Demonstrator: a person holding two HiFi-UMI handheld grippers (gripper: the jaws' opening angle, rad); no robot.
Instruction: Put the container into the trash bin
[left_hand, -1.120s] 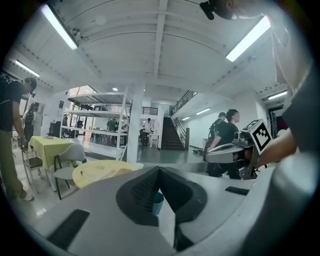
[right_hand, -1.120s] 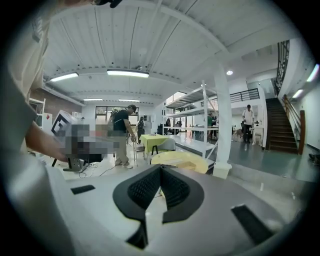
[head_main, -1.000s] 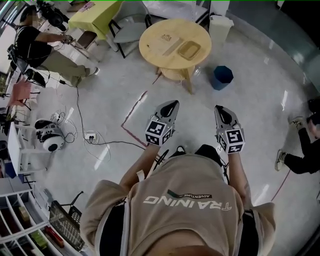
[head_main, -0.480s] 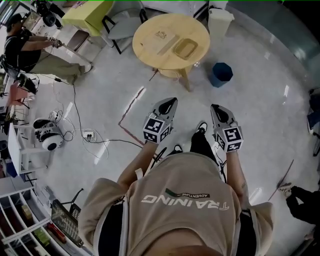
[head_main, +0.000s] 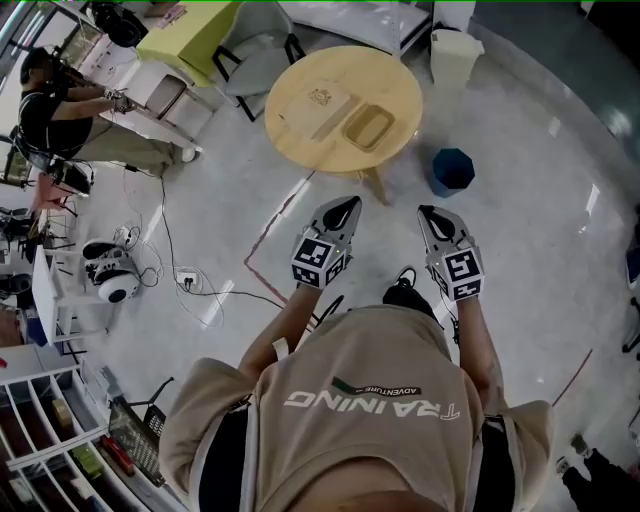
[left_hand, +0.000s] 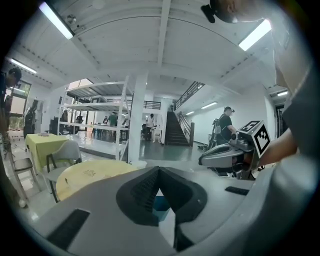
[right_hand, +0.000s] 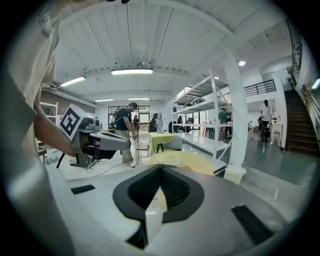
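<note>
Pale floor (head_main: 230, 170), container (head_main: 367, 127) on round table (head_main: 398, 82), trash bin (head_main: 452, 170) near

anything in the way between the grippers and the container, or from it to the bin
Nothing visible. Bare floor lies between the left gripper, the right gripper and the table holding the container; the trash bin stands on floor beside it.

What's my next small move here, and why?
Probably step forward toward the round table: the container sits on it, well ahead of the left gripper and right gripper, both shut and empty. The trash bin stands on the floor beside it.
</note>
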